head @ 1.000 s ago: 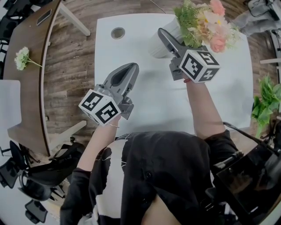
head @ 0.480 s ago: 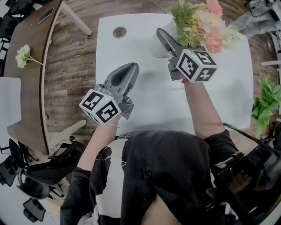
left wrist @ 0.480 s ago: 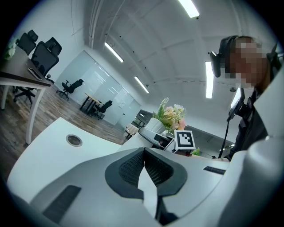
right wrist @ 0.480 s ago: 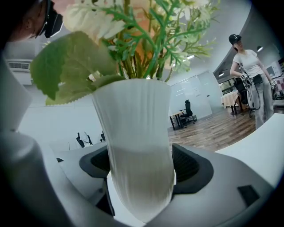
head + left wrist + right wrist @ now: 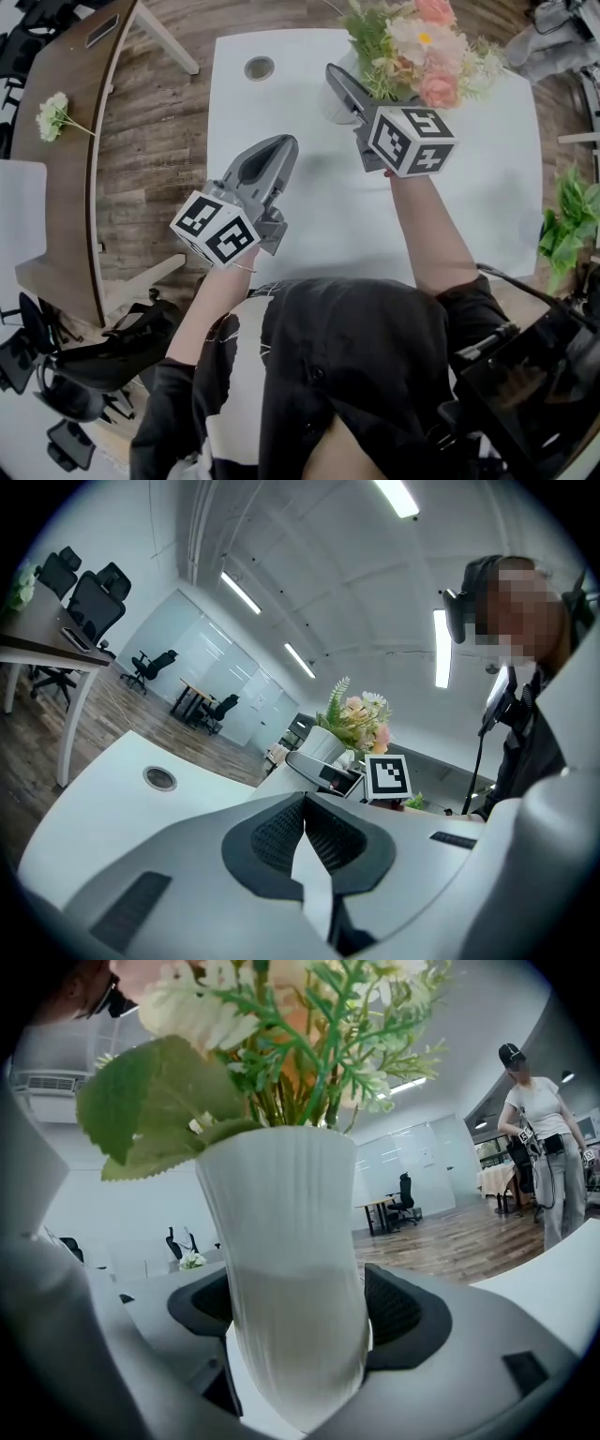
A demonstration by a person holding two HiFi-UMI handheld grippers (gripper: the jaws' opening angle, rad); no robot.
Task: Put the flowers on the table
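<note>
While the brown side desk (image 5: 61,187) at the far left shows its small loose bouquet (image 5: 49,114) lying just where it lay a second ago, nothing on that side matters to the job. The left gripper (image 5: 281,142) hovers over the near left part of the white table (image 5: 478,187) in the same spot as before. Its jaws are pressed together with nothing between them, so it takes no part in the work. Just beyond it a round cable port (image 5: 259,67) sits in the tabletop.

Further right is the change. The right gripper (image 5: 339,80) has shifted slightly toward the table's far edge and rolled a little. The flowers (image 5: 420,42) have swung with it, and their heads now stand nearer the top of the head view. Its jaws stand wide, clamped on either side of the white ribbed vase (image 5: 281,1241) that holds the flowers, low on its body.

The vase is over the far middle of the table; whether its base rests on the surface I cannot tell. I judge the placing close to done: the vase is being squared upright, leaving only settling and release. At the far right a leafy green plant (image 5: 567,220) stands off the table's edge.
</note>
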